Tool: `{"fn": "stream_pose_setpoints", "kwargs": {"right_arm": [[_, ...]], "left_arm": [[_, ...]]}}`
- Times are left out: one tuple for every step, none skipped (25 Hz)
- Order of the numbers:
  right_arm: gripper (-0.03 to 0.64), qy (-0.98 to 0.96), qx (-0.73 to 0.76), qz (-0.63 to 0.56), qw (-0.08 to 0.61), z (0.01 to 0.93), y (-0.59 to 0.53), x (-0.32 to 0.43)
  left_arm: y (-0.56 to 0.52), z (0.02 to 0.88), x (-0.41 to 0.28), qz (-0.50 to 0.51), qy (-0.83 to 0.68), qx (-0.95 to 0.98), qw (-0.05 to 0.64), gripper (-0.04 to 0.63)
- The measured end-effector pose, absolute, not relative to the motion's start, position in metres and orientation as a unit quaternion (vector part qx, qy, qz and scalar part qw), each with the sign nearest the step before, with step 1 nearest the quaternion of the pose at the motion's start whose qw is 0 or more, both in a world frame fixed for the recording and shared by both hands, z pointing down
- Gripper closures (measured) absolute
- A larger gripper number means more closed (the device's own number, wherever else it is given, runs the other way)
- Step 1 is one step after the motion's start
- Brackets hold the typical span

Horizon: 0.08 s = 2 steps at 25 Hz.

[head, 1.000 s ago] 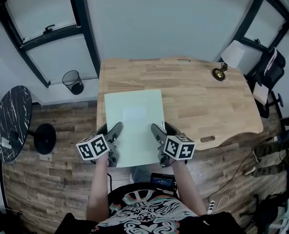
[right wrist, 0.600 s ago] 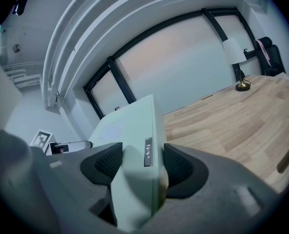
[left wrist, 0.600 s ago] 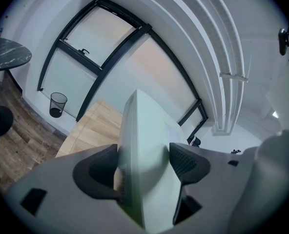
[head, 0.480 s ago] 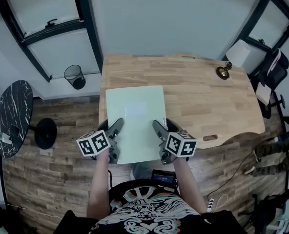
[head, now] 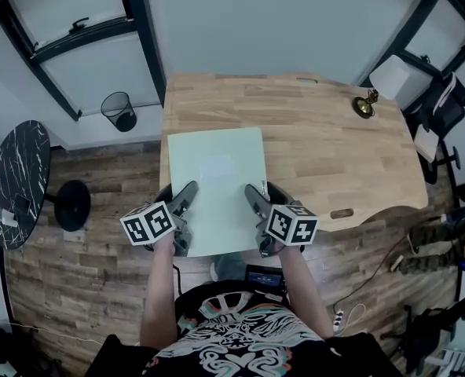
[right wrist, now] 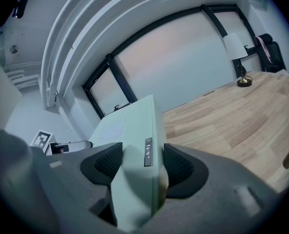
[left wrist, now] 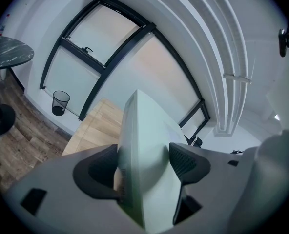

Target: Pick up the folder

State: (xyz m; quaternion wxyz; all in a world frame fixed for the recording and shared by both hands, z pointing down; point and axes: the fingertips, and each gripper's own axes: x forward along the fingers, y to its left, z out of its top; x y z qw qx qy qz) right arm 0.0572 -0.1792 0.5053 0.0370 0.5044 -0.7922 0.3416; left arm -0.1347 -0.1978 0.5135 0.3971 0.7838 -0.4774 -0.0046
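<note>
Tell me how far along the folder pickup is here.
Done: left gripper and right gripper are both shut on the near edge of the pale green folder. In hand: the lift; the folder overhangs the front of the desk, but I cannot tell if it has cleared the top. Left: raising it fully free.

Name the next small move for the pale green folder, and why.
Probably raise both evenly: the left gripper and right gripper each clamp the near edge of the pale green flat folder, whose far end lies over the light wooden desk.
</note>
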Motion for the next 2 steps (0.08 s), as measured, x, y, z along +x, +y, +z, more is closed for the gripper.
{"fn": "stream_pose_setpoints", "kwargs": {"right_arm": [[0.357, -0.792, 0.505, 0.341, 0.037, 0.5055, -0.1808, 0.0563], [0.357, -0.792, 0.505, 0.341, 0.037, 0.5057, -0.1825, 0.0553]], "left_arm": [[-0.1997, 0.5137, -0.1363, -0.003, -0.478, 0.784, 0.396, 0.281], [-0.2017, 0.5139, -0.138, -0.002, -0.479, 0.783, 0.396, 0.281]]}}
